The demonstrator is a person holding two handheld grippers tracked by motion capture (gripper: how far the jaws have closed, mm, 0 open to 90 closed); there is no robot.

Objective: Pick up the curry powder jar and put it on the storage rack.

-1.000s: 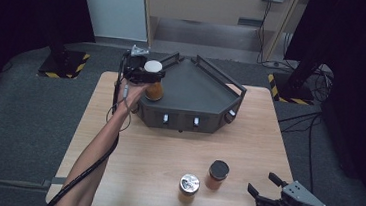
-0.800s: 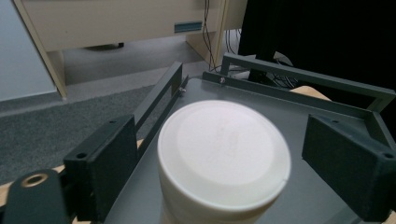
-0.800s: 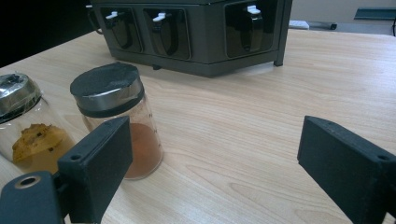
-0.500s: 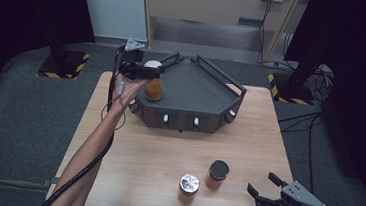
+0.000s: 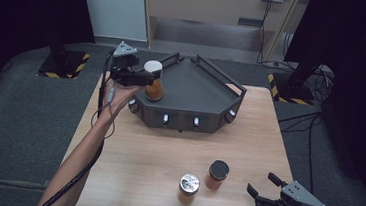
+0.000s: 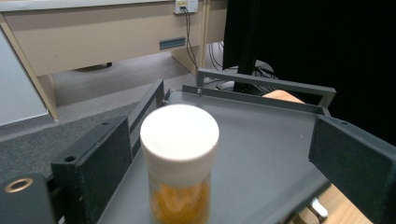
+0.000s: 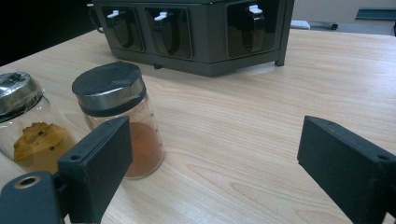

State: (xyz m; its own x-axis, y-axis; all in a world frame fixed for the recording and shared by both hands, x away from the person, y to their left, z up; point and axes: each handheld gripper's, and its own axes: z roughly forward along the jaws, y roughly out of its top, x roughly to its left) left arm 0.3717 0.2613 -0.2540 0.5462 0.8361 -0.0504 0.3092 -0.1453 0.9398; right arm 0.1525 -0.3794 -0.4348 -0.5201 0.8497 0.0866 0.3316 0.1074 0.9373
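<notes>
A white-lidded jar of orange powder stands at the left corner of a dark grey tray stand. My left gripper is open, with one jaw on each side of this jar. The left jaw is close to it and the right jaw is well clear. My right gripper is open and empty near the table's front right edge. To its left stand a black-lidded jar of red-brown powder and a silver-lidded jar. In the right gripper view the black-lidded jar is just beyond the left jaw.
The tray stand has white-tipped knobs along its front and raised rails around its deck. Bare wooden table lies between the stand and the two front jars. Dark floor and a cabinet are beyond the table.
The left gripper and the white-lidded jar have shifted slightly at the tray's left corner. The right gripper and the two front jars have stayed put.
</notes>
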